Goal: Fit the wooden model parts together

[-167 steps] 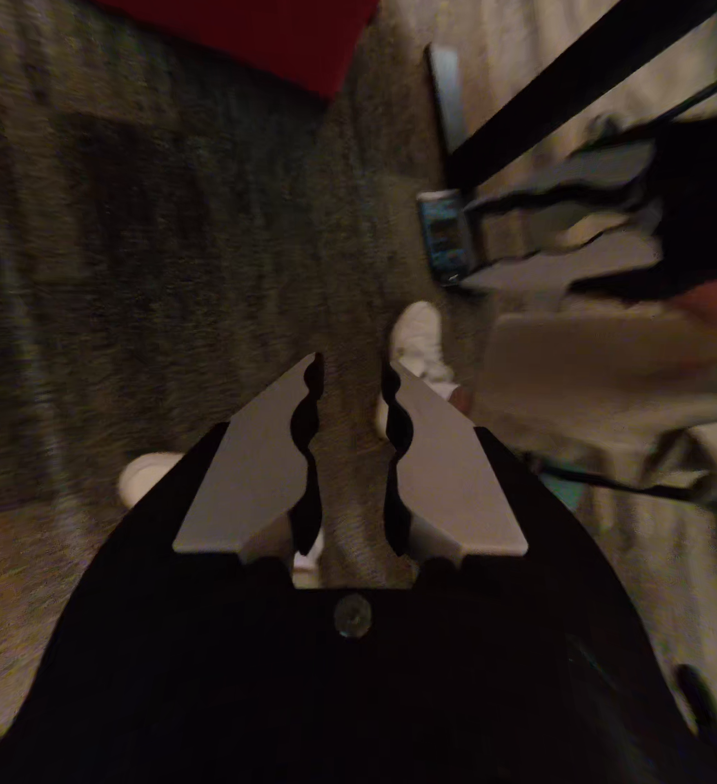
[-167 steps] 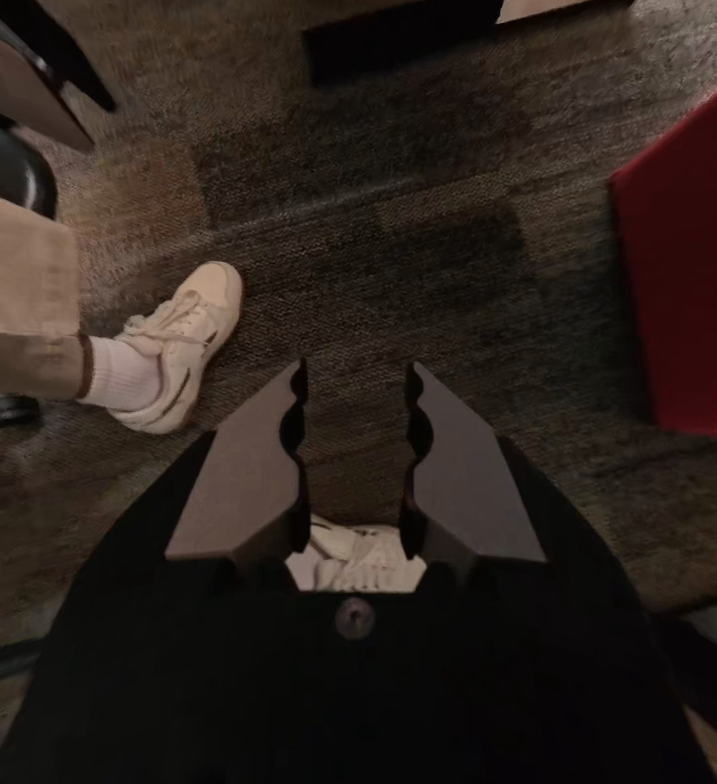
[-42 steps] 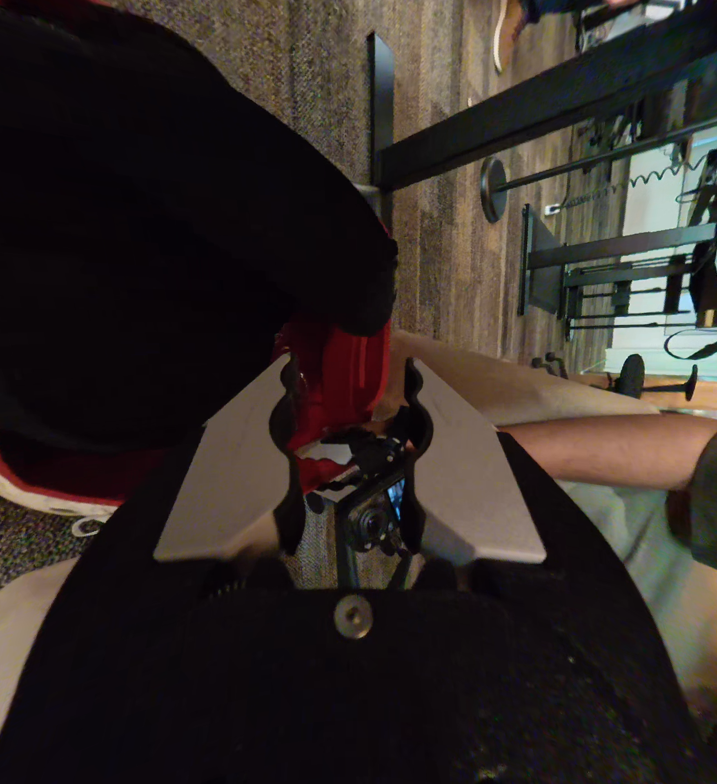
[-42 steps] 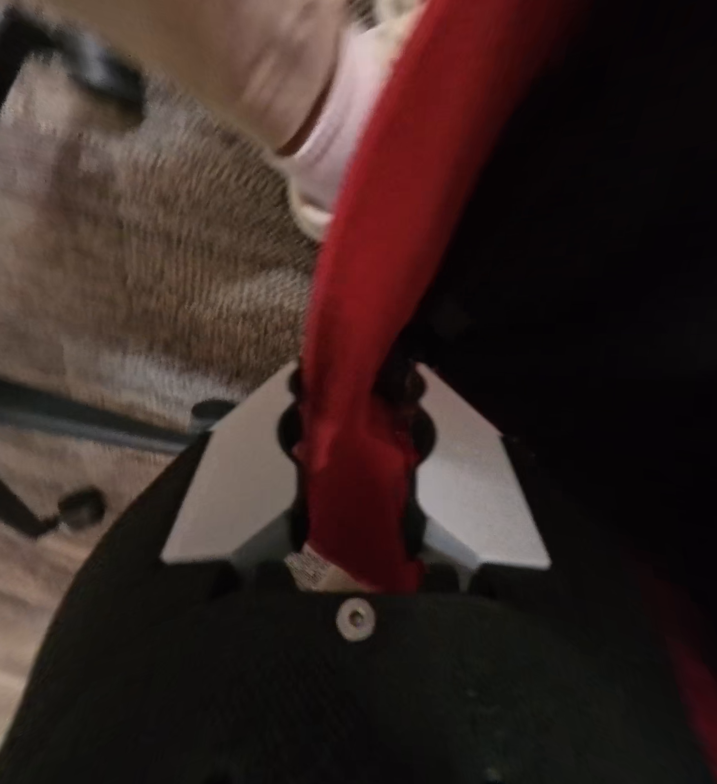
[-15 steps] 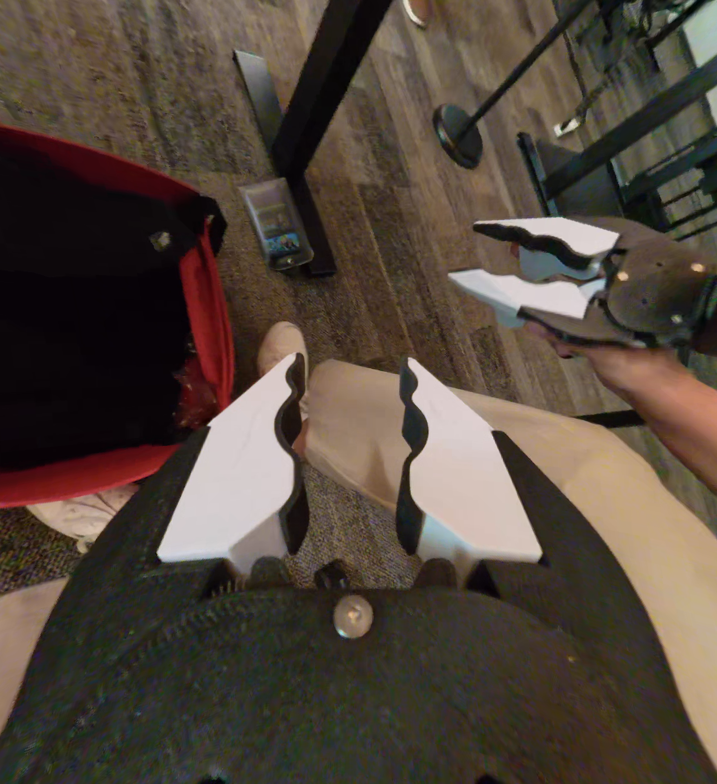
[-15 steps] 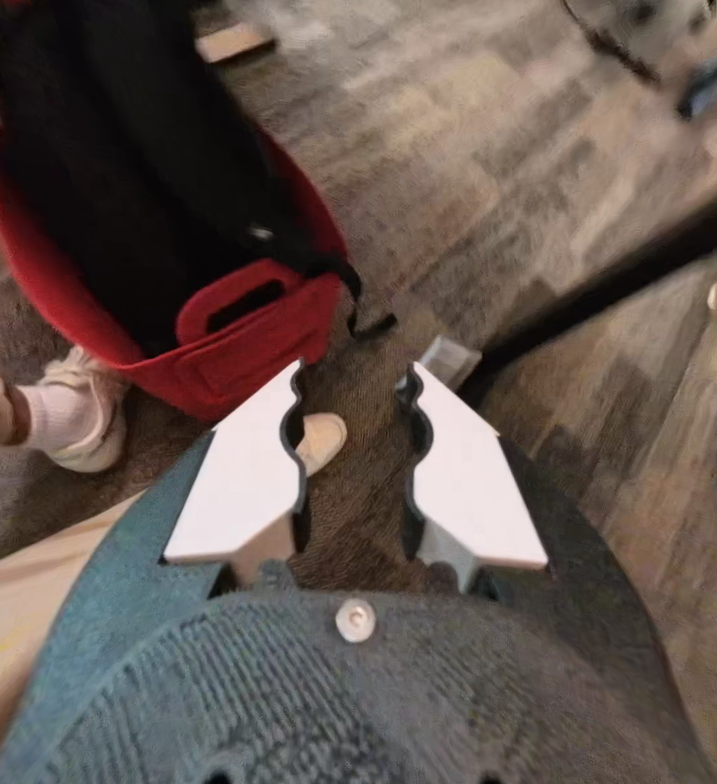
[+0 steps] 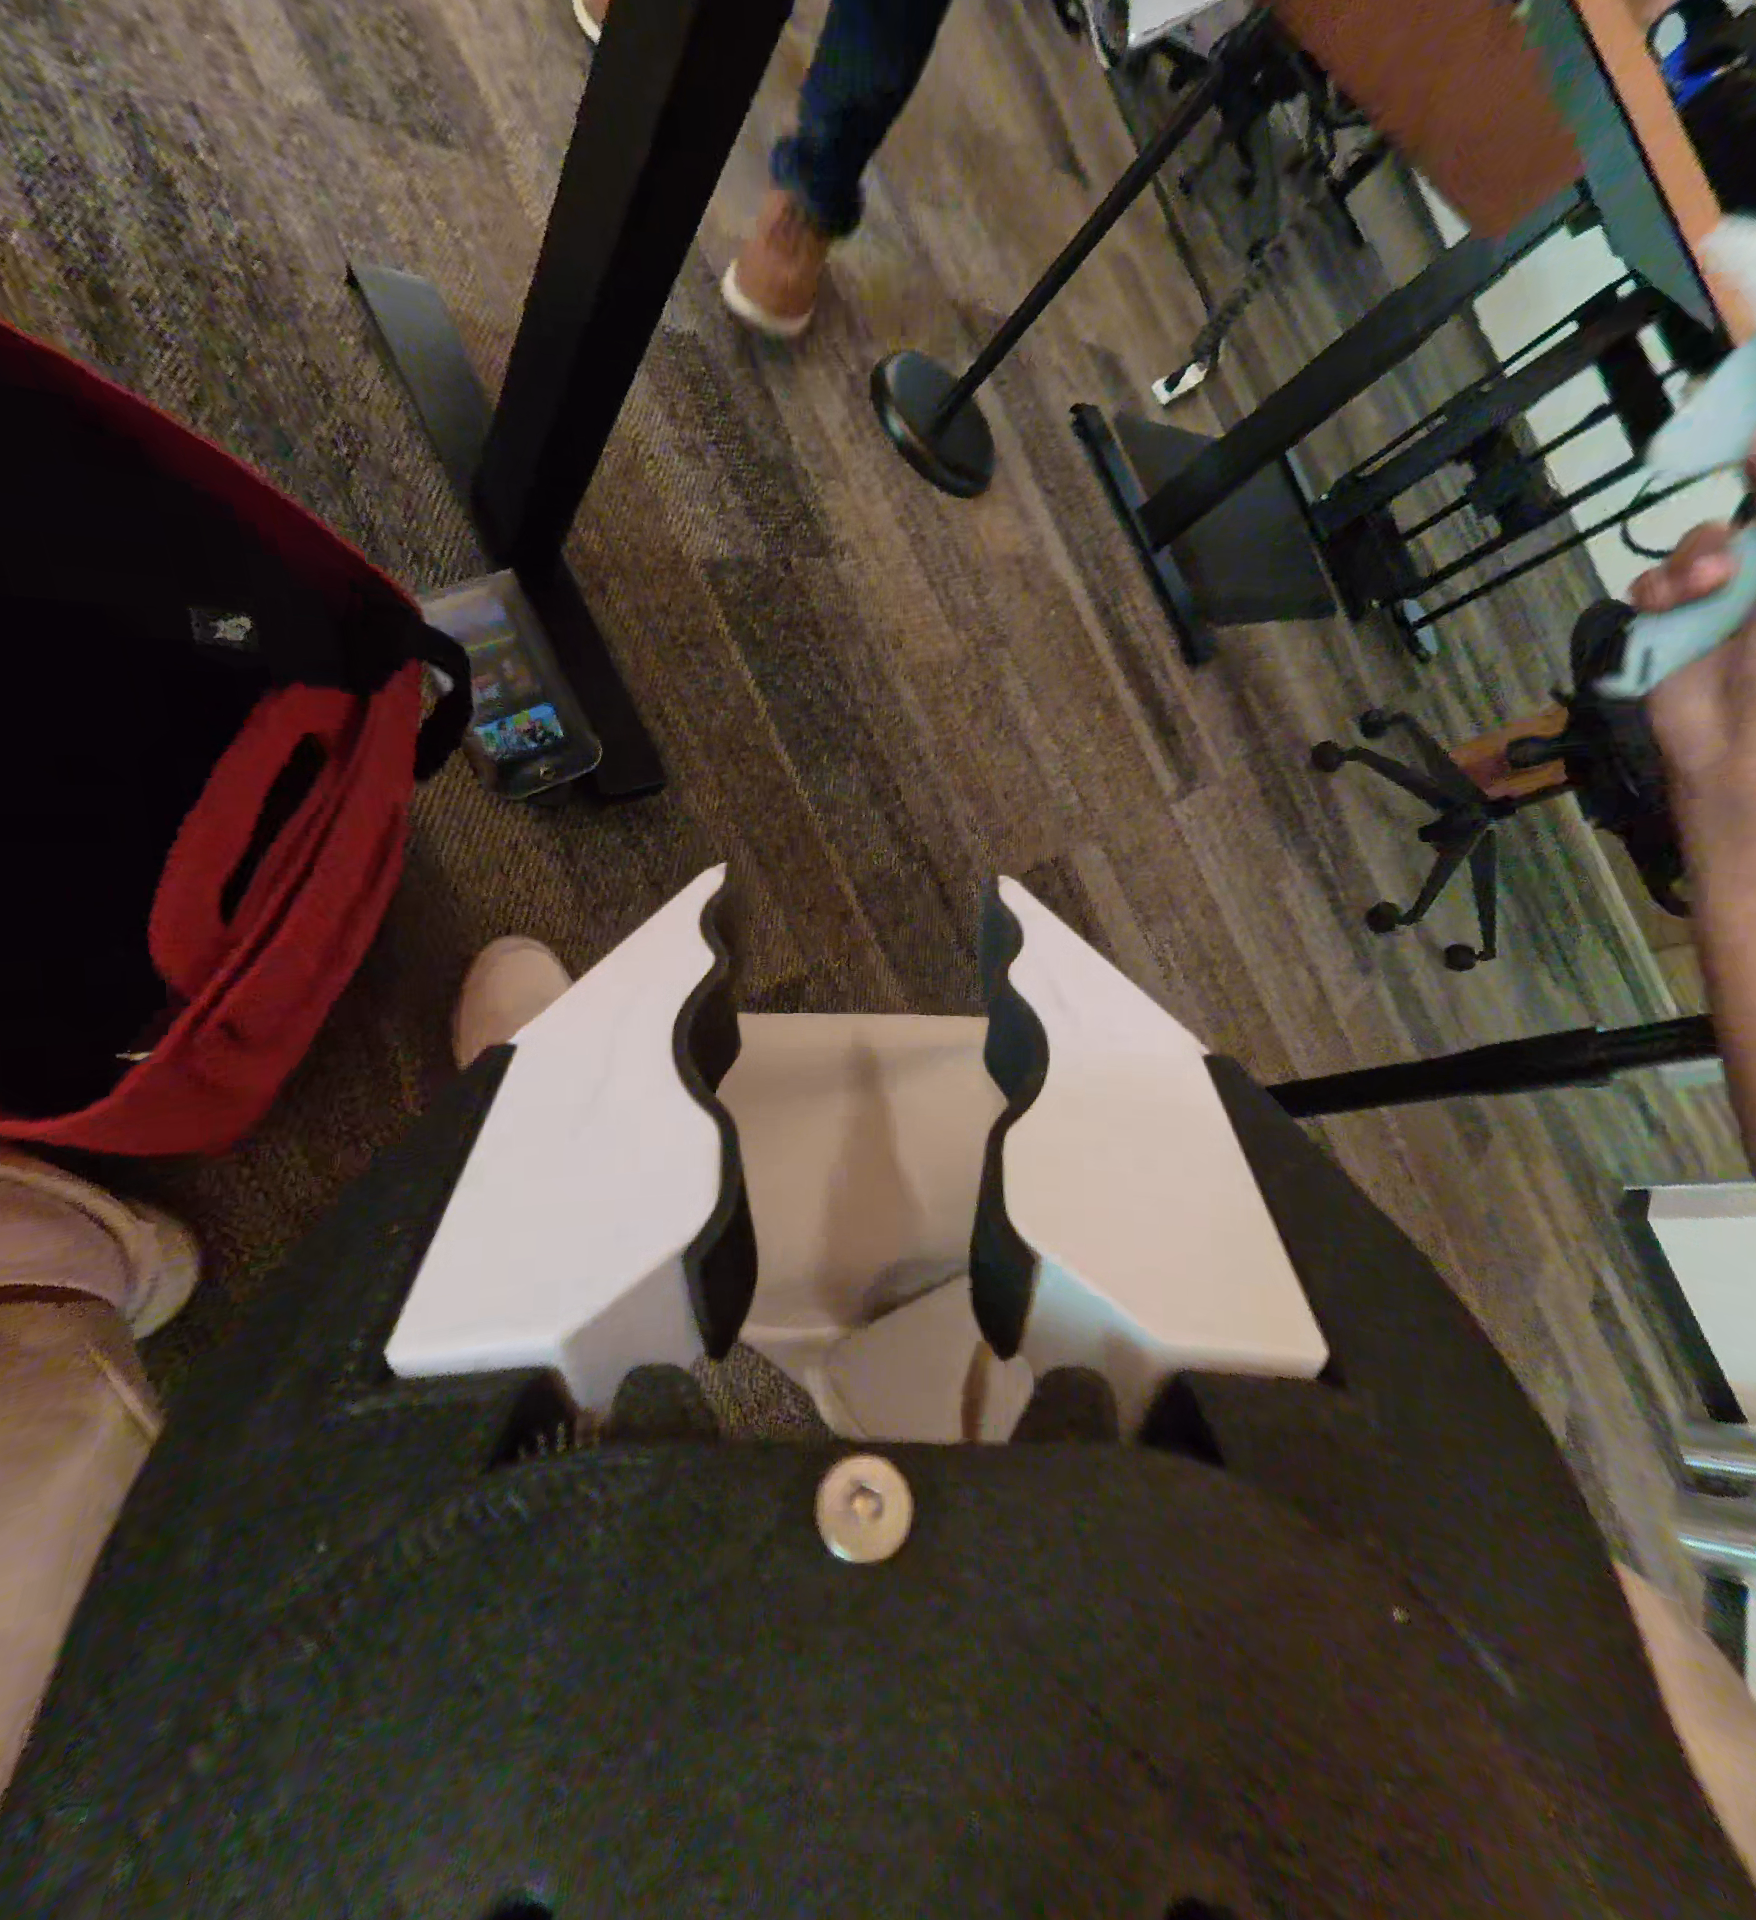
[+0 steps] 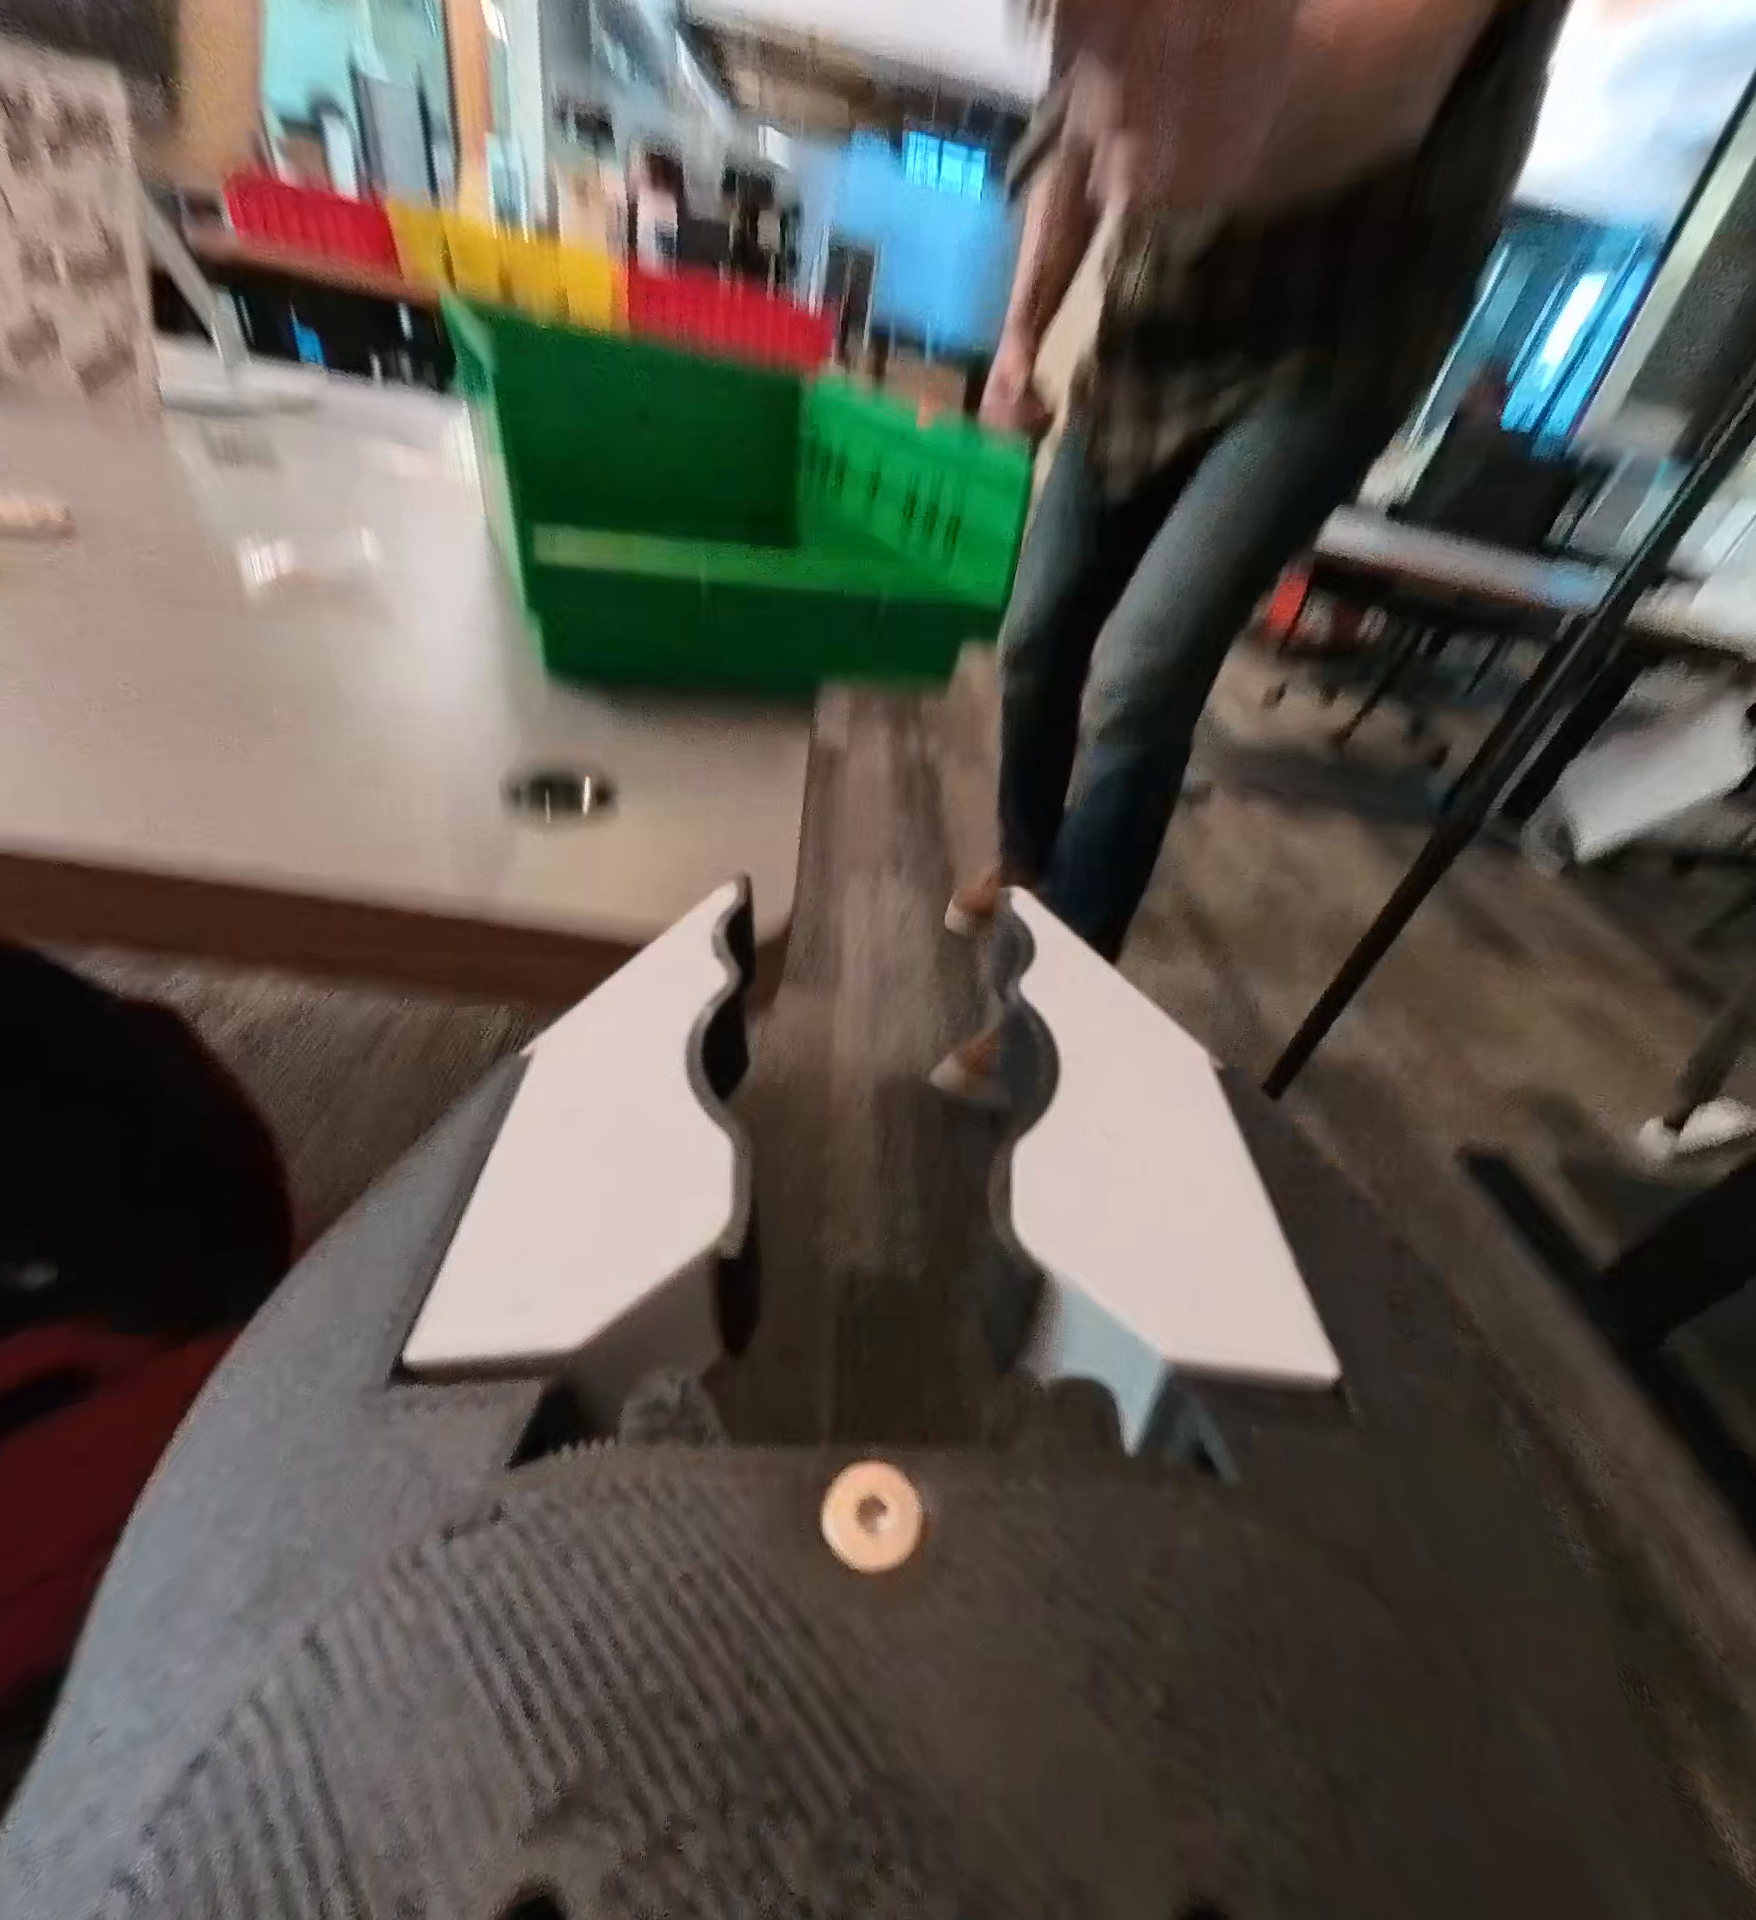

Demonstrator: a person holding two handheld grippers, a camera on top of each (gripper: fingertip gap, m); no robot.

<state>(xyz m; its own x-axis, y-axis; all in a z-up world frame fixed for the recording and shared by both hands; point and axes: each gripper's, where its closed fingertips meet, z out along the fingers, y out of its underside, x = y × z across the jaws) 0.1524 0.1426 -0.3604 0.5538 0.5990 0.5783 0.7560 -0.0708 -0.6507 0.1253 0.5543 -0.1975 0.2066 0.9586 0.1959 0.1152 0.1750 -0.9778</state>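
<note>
Grey carpet (image 7: 853, 644) lies open beneath the released, empty left claw (image 7: 858, 904), beside a red bag (image 7: 282, 831). Right claw (image 8: 874, 914), also released, nears the white tabletop (image 8: 230, 675) edge; wooden parts not discernible.

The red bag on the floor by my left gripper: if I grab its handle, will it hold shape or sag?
The red bag looks like soft felt with a cut-out handle, so it would probably sag. Its open top stands unaided, suggesting some stiffness. Weight is unclear; the interior is dark.
</note>
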